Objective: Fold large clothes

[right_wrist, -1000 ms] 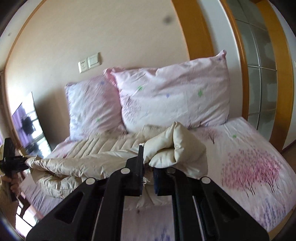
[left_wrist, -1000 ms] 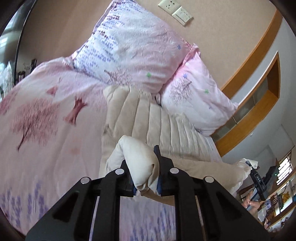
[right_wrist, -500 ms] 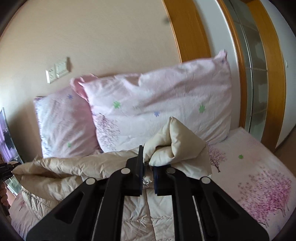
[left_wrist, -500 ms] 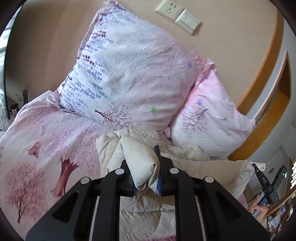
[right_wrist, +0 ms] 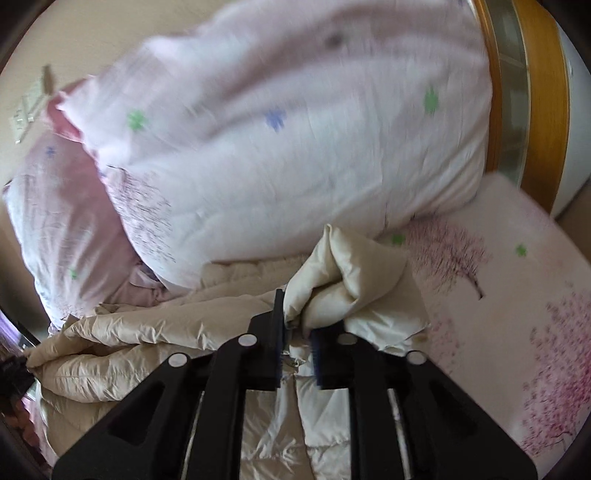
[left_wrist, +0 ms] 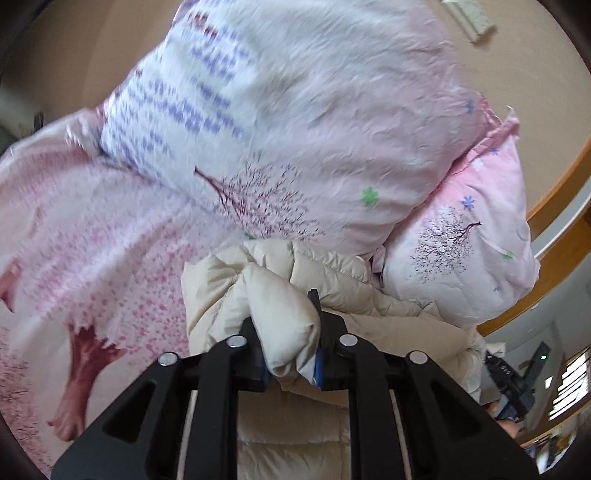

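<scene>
1. Setting: a bedroom in a home.
2. Bed: a bedspread point(left_wrist: 92, 258) printed with pink trees covered it.
3. Pillows: two large pillows, one point(left_wrist: 295, 129) at the left and one point(right_wrist: 295, 147) at the right, leaned against the far wall.
4. Wall: beige, with a switch plate point(left_wrist: 472, 16) above the pillows.
5. Trim: wooden frame point(right_wrist: 546, 92) with glass panels at far right.

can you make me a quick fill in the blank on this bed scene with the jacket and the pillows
1. The left gripper is clamped on a bunched fold of the cream padded ____.
2. The jacket lies on a bed whose sheet is printed with pink ____.
3. Behind the jacket, ____ pillows lean against the wall.
4. Wood trim shows on the ____ edge of the right wrist view.

Missing words: jacket; trees; two; right
</scene>
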Motion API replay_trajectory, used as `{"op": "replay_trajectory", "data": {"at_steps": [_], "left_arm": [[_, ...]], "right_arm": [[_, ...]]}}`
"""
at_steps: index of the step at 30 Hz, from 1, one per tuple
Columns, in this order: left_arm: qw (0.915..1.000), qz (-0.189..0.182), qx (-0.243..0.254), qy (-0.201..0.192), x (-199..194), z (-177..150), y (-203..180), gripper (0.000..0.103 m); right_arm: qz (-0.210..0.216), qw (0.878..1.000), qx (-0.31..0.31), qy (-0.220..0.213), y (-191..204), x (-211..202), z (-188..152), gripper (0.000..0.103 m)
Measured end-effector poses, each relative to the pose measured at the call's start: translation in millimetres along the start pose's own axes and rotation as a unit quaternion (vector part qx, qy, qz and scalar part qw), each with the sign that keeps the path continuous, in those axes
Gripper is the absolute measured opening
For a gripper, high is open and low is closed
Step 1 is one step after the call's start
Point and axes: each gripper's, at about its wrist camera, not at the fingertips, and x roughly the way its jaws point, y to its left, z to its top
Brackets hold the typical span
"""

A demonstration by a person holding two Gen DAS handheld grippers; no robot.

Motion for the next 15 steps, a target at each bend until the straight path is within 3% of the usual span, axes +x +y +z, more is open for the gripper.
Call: {"op": "replay_trajectory", "data": {"at_steps": [2,4,7,9,11,12,15], "left_arm": [[0.9999,-0.006,-0.012,0.006,5.0,2.3,3.5,0.017],[0.9996,-0.015,-0.021,0.008,8.1,5.4,4.6,0.032],[0.9987,-0.039,-0.033,0.005,8.7,12.1,4.5,0.057],[0.9984,-0.046,-0.032,-0.008,2.5,17.3,3.1,0.06],[0.998,-0.051,-0.027,-0.027,-9.4,18.4,3.1,0.069],[0.9981,-0.043,-0.021,-0.038,-17.3,17.8,3.6,0.074],[0.9992,-0.017,-0.003,-0.036,-29.7,13.3,6.3,0.074]], "right_arm": [[0.008,1.0,0.014,0.014,-1.9,8.6,3.9,0.029],[0.02,0.999,0.033,0.027,-5.2,16.8,9.8,0.043],[0.036,0.997,0.055,0.035,-11.8,25.7,20.2,0.046],[0.046,0.997,0.062,0.022,-17.1,21.7,25.7,0.046],[0.047,0.997,0.064,-0.005,-26.7,6.6,26.5,0.054],[0.041,0.997,0.063,-0.015,-31.6,-0.2,26.3,0.055],[0.02,0.998,0.061,-0.015,-53.3,-14.1,21.5,0.055]]}}
